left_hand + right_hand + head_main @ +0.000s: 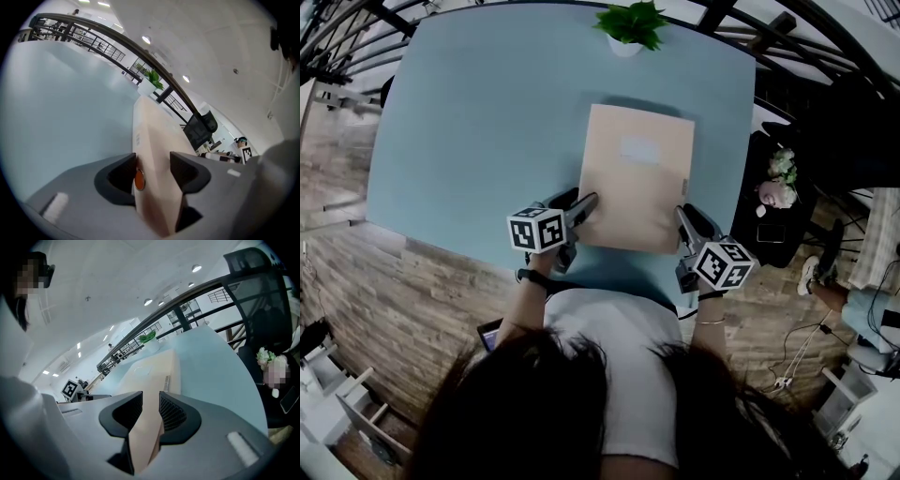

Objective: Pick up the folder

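A pale tan folder (637, 178) lies flat on the light blue table (478, 122), near its front edge. My left gripper (589, 202) is at the folder's near left corner. In the left gripper view the folder (157, 136) runs between the jaws of that gripper (153, 166), which stand wide apart and do not clamp it. My right gripper (682, 214) is at the near right corner. In the right gripper view its jaws (151, 408) are closed narrowly on the folder's edge (150, 376).
A potted green plant (630, 26) stands at the table's far edge, beyond the folder. Right of the table are a dark chair and a bunch of flowers (781, 178). A black railing runs behind the table. The floor is wood.
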Motion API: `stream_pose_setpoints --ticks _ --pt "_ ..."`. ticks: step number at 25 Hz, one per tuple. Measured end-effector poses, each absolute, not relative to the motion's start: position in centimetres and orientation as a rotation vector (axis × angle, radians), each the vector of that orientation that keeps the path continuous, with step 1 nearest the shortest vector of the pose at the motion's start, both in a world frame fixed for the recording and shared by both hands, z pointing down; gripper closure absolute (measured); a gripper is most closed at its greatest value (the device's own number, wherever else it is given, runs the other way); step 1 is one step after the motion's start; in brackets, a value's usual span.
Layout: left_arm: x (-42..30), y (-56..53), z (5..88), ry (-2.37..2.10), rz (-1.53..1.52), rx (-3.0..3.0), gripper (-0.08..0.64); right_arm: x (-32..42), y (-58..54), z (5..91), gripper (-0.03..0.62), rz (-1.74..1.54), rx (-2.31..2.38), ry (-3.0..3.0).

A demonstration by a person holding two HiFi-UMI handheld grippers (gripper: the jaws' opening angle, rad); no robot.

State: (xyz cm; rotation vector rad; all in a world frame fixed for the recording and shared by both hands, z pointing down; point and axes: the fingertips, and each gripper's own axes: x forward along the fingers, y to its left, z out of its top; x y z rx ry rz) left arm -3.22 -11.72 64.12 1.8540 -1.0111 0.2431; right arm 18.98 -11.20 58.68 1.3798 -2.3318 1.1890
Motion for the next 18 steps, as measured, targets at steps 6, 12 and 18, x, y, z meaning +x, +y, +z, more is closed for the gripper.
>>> stream_pose_setpoints --ticks 6,12,18 --pt "-3.8 -11.6 64.6 -0.998 0.155 1.808 0.293 19.1 -11.4 59.6 0.48 1.256 1.378 -2.309" --pt "-3.9 -11.6 64.7 -0.984 0.11 1.788 0.291 19.3 -11.6 59.8 0.438 1.344 1.358 -2.32" --pt "-4.0 -11.5 64.9 -0.979 0.08 1.773 0.291 19.7 -11.0 61.5 0.316 1.449 1.274 -2.274"
